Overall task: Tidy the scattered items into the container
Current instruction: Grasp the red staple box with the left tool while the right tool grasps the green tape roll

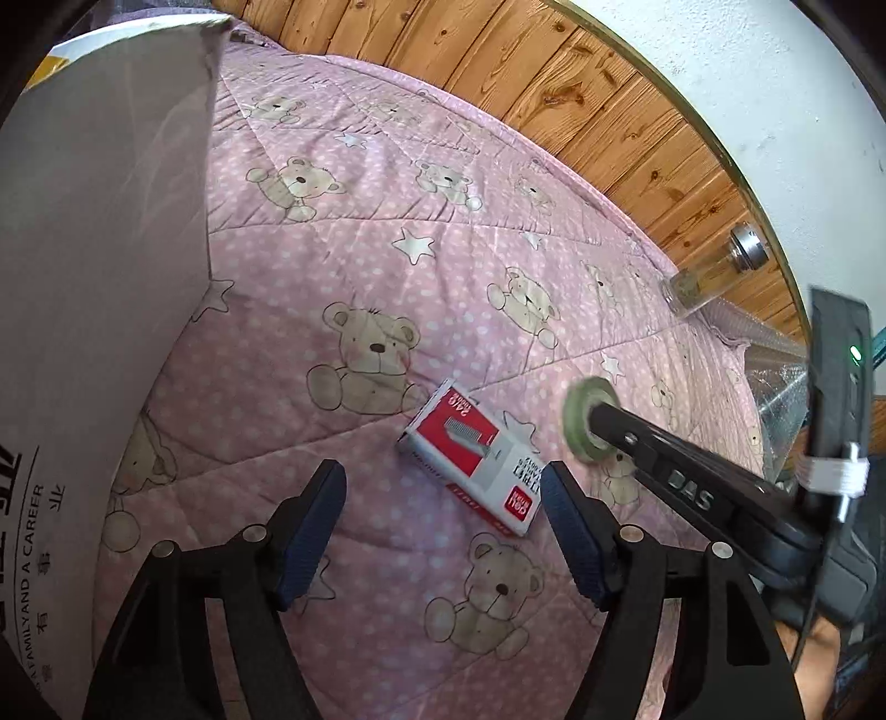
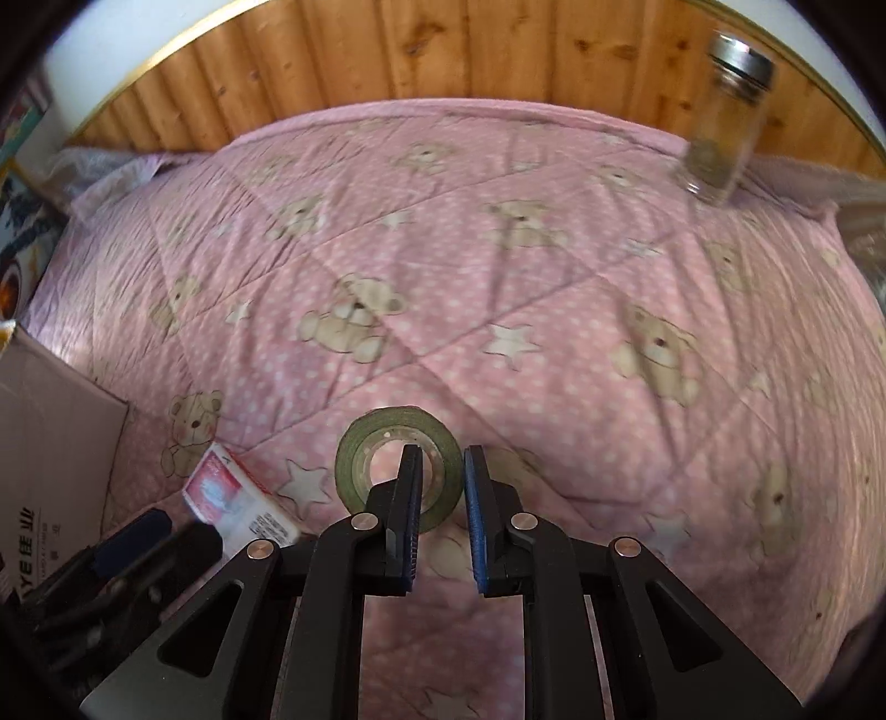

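Observation:
A green tape roll (image 2: 354, 459) hangs at the tips of my right gripper (image 2: 443, 451). One finger passes through its hole, the other sits outside its right wall, and the gripper is shut on that wall. In the left wrist view the tape roll (image 1: 573, 423) is on the right gripper (image 1: 601, 418), just right of a red and white staple box (image 1: 476, 465). The staple box lies flat on the pink quilt in front of my open left gripper (image 1: 443, 498), nearer its right finger. A tall cardboard box (image 1: 99, 277) stands at the left.
A glass jar with a metal lid (image 2: 725, 122) stands at the quilt's far right edge against the wood-panelled wall (image 2: 443, 50). The pink bear-print quilt (image 2: 554, 277) covers the surface. Clear plastic wrap (image 1: 775, 376) lies at the right edge. The cardboard box (image 2: 50, 432) is at the left.

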Available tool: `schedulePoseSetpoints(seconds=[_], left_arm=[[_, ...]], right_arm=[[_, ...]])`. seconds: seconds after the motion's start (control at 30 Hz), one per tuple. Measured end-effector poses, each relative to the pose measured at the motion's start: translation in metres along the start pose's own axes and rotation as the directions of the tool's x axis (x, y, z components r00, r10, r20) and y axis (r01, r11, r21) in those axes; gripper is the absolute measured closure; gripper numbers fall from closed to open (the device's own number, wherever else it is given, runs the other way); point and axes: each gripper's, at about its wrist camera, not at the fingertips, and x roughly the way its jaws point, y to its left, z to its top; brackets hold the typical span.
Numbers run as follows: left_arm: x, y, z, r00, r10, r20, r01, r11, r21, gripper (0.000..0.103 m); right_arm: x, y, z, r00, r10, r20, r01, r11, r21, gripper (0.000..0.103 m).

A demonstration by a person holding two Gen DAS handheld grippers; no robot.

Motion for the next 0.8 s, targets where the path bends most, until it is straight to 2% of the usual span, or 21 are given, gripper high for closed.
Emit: schedulePoseSetpoints(seconds=[0.03, 0.1, 0.17, 0.2, 0.23, 0.27, 0.33, 0.37, 0.43, 0.5, 0.57, 0.6, 0.63, 0.67, 0.73, 0.8], left_arm=[[0.006, -0.007, 0.001, 1.0, 0.01, -0.002, -0.01, 1.0, 0.01, 0.025], [0.023, -0.023, 0.001, 0.996, 0.084, -0.005, -0.083, 0.995, 0.061, 0.025], [0.034, -0.04, -0.001, 0.982, 0.187, 0.035, -0.19, 0.97, 0.153, 0.025], [0.037, -0.046, -0.004, 0.977, 0.21, 0.048, -0.215, 0.956, 0.199, 0.025], [0.038, -0.049, -0.007, 0.979, 0.196, 0.056, -0.204, 0.95, 0.236, 0.038], [0.036, -0.05, -0.009, 0.985, 0.164, 0.051, -0.171, 0.946, 0.274, 0.045], [0.031, -0.046, -0.013, 0.995, 0.094, -0.022, -0.081, 0.939, 0.333, 0.068], [0.026, -0.04, -0.014, 0.996, 0.066, -0.067, -0.04, 0.943, 0.331, 0.07], [0.015, -0.019, -0.011, 0.992, -0.019, -0.125, 0.05, 0.965, 0.257, 0.07], [0.006, -0.003, -0.009, 0.99, -0.059, -0.128, 0.083, 0.979, 0.185, 0.07], [0.003, -0.001, -0.01, 0.992, -0.049, -0.117, 0.07, 0.981, 0.179, 0.067], [0.004, -0.003, -0.011, 0.993, -0.036, -0.116, 0.057, 0.982, 0.183, 0.056], [0.006, -0.006, -0.012, 0.993, -0.021, -0.114, 0.042, 0.982, 0.185, 0.04], [0.006, -0.007, -0.015, 0.995, 0.001, -0.1, 0.018, 0.982, 0.191, 0.034], [0.002, -0.006, -0.021, 0.996, 0.051, -0.068, -0.036, 0.977, 0.209, 0.032], [-0.002, -0.001, -0.023, 0.997, 0.057, -0.057, -0.045, 0.979, 0.201, 0.032]], right_arm=[[-0.006, -0.011, -0.007, 1.0, -0.004, 0.003, 0.003, 0.999, 0.042, 0.088], [-0.014, -0.026, -0.025, 1.0, 0.002, -0.005, -0.001, 0.995, 0.097, 0.087], [-0.021, -0.03, -0.042, 1.0, 0.017, -0.018, -0.015, 0.993, 0.113, 0.087], [-0.026, -0.031, -0.049, 0.999, 0.026, -0.025, -0.023, 0.993, 0.112, 0.087], [-0.032, -0.031, -0.057, 0.999, 0.037, -0.024, -0.034, 0.993, 0.111, 0.087], [-0.039, -0.029, -0.064, 0.998, 0.05, -0.024, -0.047, 0.993, 0.108, 0.087], [-0.05, -0.028, -0.076, 0.997, 0.075, -0.024, -0.073, 0.993, 0.097, 0.087], [-0.054, -0.026, -0.082, 0.996, 0.082, -0.023, -0.079, 0.993, 0.09, 0.087], [-0.058, -0.02, -0.092, 0.997, 0.074, -0.032, -0.072, 0.995, 0.07, 0.087], [-0.051, -0.013, -0.1, 0.997, 0.052, -0.056, -0.05, 0.998, 0.045, 0.087], [-0.037, -0.008, -0.108, 0.995, 0.033, -0.092, -0.03, 0.999, 0.033, 0.086], [-0.034, -0.005, -0.113, 0.997, 0.021, -0.077, -0.019, 1.0, 0.02, 0.084], [-0.035, -0.003, -0.116, 0.998, 0.006, -0.056, -0.005, 1.0, 0.001, 0.084], [-0.036, -0.001, -0.118, 0.999, -0.002, -0.051, 0.002, 1.0, -0.01, 0.084], [-0.037, -0.005, -0.118, 0.999, 0.018, -0.047, -0.018, 1.0, 0.01, 0.084], [-0.038, -0.011, -0.12, 0.998, 0.041, -0.04, -0.04, 0.999, 0.026, 0.086]])
